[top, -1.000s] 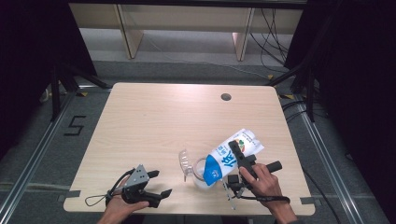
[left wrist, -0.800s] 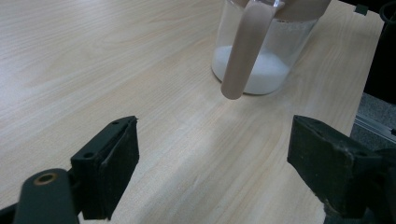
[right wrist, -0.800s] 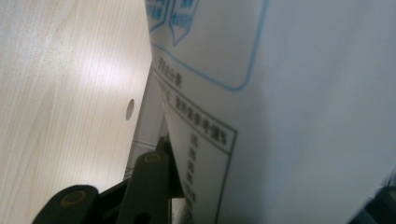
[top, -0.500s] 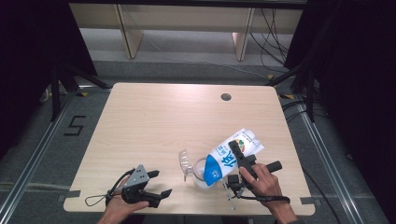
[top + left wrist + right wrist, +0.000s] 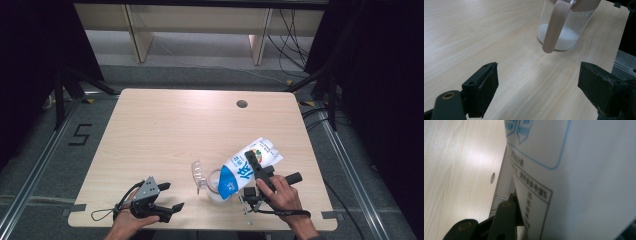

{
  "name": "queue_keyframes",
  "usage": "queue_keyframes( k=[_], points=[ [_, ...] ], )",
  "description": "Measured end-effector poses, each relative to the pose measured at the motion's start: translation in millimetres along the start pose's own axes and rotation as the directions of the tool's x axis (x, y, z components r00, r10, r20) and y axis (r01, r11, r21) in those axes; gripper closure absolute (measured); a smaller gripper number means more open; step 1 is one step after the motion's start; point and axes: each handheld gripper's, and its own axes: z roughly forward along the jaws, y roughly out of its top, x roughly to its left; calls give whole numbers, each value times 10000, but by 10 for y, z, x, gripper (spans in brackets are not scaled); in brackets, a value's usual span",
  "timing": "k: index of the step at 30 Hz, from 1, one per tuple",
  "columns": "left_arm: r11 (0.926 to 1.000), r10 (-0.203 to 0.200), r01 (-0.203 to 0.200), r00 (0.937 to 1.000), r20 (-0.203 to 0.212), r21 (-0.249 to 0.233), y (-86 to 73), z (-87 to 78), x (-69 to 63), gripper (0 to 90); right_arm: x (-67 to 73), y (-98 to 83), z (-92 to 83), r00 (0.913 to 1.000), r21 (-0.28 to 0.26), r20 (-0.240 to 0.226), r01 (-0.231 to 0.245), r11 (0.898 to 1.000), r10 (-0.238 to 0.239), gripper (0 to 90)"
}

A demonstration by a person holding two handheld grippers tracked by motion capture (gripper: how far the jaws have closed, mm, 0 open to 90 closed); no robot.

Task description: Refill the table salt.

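High view: right tool (image 5: 256, 170) clamped on milk carton (image 5: 248, 166), tilted spout-down over clear jug (image 5: 212, 185) near tabletop (image 5: 175, 125) front edge, evidently pouring; white liquid pooled inside. Left tool (image 5: 165, 200) open, empty, resting beside jug, likely on standby.

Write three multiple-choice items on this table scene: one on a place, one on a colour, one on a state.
1. Where is the milk carton?
A. Tilted over the glass jug
B. Lying by the table's hole
C. On the floor

2. What colour is the liquid in the jug?
A. Orange
B. White
C. Green

3. How is the left gripper?
A. Shut on the jug's handle
B. Shut on the carton
C. Open, holding nothing

Key: 1 A, the right gripper holds it tipped, mouth at the jug; 2 B, white pools at the bottom; 3 C, its jaws stand apart over bare table.
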Motion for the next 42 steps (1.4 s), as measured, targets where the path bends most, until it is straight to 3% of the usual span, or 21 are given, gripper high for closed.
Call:
queue_keyframes(
  k=[18,26,27,29,32,34,36,40,41,42],
  points=[
    [10000,6,-6,10000,2,3,0,1,2,161,1,3,-3,10000,12,26,-25,10000,24,670],
    [10000,16,-16,10000,-34,20,1,1,0,161,-7,5,3,9999,-39,19,172,9998,-172,674],
    [10000,-22,22,10000,-61,14,0,0,-4,161,17,10,11,9997,-146,134,-184,9997,186,674],
    [10000,-11,11,10000,-56,18,0,0,-3,161,26,9,8,9997,-137,40,-229,9996,229,674],
    [10000,79,-79,10000,42,11,2,2,8,161,4,4,-8,9996,101,-98,259,9996,-258,675],
    [10000,14,-14,10000,32,19,0,2,4,161,-28,12,14,9975,-280,235,674,9973,-668,677],
    [10000,-5,5,10000,9,13,0,1,2,161,-21,10,14,9981,-264,209,590,9979,-584,680],
    [10000,59,-59,10000,37,14,1,2,7,161,-46,7,4,9950,-140,31,1003,9949,-1002,683],
    [10000,-2,2,10000,7,6,0,1,2,161,-24,1,1,9972,-75,-44,743,9972,-743,683],
    [10000,19,-19,10000,8,1,0,2,3,161,-24,1,1,9969,-38,-113,783,9969,-784,684]
  ],
)
